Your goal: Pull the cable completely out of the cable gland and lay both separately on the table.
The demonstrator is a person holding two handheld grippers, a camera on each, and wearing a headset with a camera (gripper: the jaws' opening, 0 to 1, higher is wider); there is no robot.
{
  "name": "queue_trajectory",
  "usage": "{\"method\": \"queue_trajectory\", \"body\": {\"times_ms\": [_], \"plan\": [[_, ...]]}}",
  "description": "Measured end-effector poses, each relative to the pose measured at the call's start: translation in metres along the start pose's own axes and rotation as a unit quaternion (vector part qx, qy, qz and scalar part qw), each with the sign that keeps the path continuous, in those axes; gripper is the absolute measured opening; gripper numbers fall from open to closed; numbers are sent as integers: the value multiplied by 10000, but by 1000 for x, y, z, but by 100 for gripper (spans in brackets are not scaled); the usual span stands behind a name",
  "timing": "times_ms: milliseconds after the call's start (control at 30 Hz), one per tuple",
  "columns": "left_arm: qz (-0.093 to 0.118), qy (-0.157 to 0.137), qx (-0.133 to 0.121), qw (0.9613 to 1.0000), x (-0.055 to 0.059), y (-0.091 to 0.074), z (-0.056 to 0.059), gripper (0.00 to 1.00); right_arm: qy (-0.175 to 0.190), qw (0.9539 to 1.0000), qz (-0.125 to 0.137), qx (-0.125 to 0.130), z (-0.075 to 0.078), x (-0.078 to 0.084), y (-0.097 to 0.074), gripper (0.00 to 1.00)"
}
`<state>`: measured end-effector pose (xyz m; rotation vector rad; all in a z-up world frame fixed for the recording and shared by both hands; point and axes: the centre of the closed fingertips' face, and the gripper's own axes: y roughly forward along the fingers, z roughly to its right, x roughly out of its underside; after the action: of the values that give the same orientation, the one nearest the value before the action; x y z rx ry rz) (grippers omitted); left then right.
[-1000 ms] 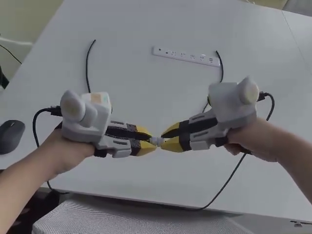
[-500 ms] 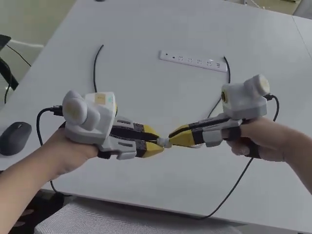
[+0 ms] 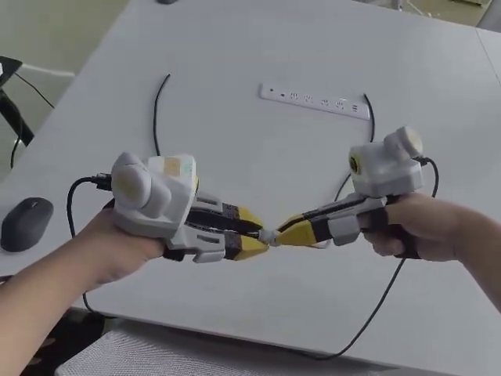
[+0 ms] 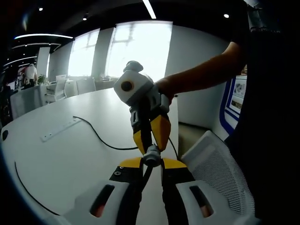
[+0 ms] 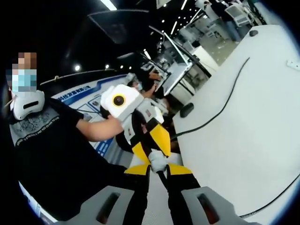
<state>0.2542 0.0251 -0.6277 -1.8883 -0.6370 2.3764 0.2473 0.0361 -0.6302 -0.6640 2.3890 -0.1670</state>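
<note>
Two grippers tip to tip: L gripper point(image 3: 254, 237), R gripper point(image 3: 283, 233), jaws closed on gland point(image 3: 268, 235) above bench point(image 3: 235, 47).

The cable gland point(image 3: 268, 235) hangs above the table point(image 3: 235, 63), power strip point(image 3: 317, 102) behind, mouse point(image 3: 27, 223) left.

Open-plan office, no question!
A long white table point(image 3: 235, 47) runs under the left gripper point(image 3: 254, 237). A power strip point(image 3: 315, 102) lies beyond the right gripper point(image 3: 286, 233), and a computer mouse point(image 3: 26, 223) sits off the left gripper's outer side (classic desk clutter). Ahead of the left gripper are tall windows point(image 4: 136, 51), ceiling strip lights point(image 4: 150, 8) and chairs point(image 4: 77, 86).
</note>
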Motion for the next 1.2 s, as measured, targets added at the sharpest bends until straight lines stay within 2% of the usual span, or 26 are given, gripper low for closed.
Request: {"method": "queue_trajectory", "body": {"times_ms": [67,133,267,367,400,467,500,533,567,633,667,733,767,833,867,900,933,967,1067,1100,1133,1167,1200], "plan": [[-69,24,16,10000,2,0,1,14,-51,10000,-60,30,1,2,0,9],[-68,4,28,10000,2,0,2,14,-309,9994,-114,63,2,2,-1,8],[-49,-71,0,10000,1,-1,0,14,-571,9981,-119,197,1,0,0,7],[-60,-186,2,9998,3,-2,-1,14,-1013,9935,-264,454,3,1,2,7],[-64,-278,22,9996,5,-2,-1,14,-1200,9905,-369,561,4,3,3,7],[-87,-389,51,9992,8,-1,-1,14,-1341,9872,-465,725,5,5,4,7],[-107,-465,102,9988,10,-1,0,14,-1464,9839,-584,837,5,8,5,7],[-107,-455,100,9989,11,0,0,14,-1608,9804,-639,942,5,8,6,7],[-122,-472,89,9988,13,1,0,14,-1834,9741,-720,1110,6,9,7,7],[-118,-573,101,9982,15,1,0,14,-2072,9660,-826,1310,5,10,7,7],[-96,-632,88,9979,16,0,-1,14,-2370,9560,-870,1498,6,9,7,7],[-94,-746,134,9971,18,0,0,15,-2739,9409,-975,1737,6,12,8,7],[-94,-761,130,9970,19,0,0,15,-2826,9356,-979,1876,7,12,8,7],[-119,-792,134,9967,21,0,1,15,-3197,9175,-1030,2132,7,14,10,7],[-130,-834,154,9963,23,0,3,15,-3450,9049,-1106,2235,8,17,10,7],[-130,-844,164,9962,24,1,4,15,-3529,8987,-1172,2326,9,18,10,7],[-132,-866,167,9960,25,1,5,15,-3659,8903,-1221,2420,9,19,11,7],[-127,-911,161,9956,26,1,5,15,-3852,8790,-1249,2517,10,18,11,7],[-55,-1093,142,9939,26,-1,2,15,-4479,8339,-1473,2870,10,17,12,7],[-63,-1124,163,9935,26,-1,3,15,-4467,8333,-1500,2892,10,18,13,7],[-82,-1126,180,9934,26,-1,4,15,-4576,8261,-1559,2897,10,18,13,8],[-70,-1109,162,9937,25,-1,4,15,-4807,8085,-1655,2964,11,17,12,8],[-65,-1130,174,9934,25,-1,4,15,-4794,8089,-1659,2971,10,19,14,8]]}}
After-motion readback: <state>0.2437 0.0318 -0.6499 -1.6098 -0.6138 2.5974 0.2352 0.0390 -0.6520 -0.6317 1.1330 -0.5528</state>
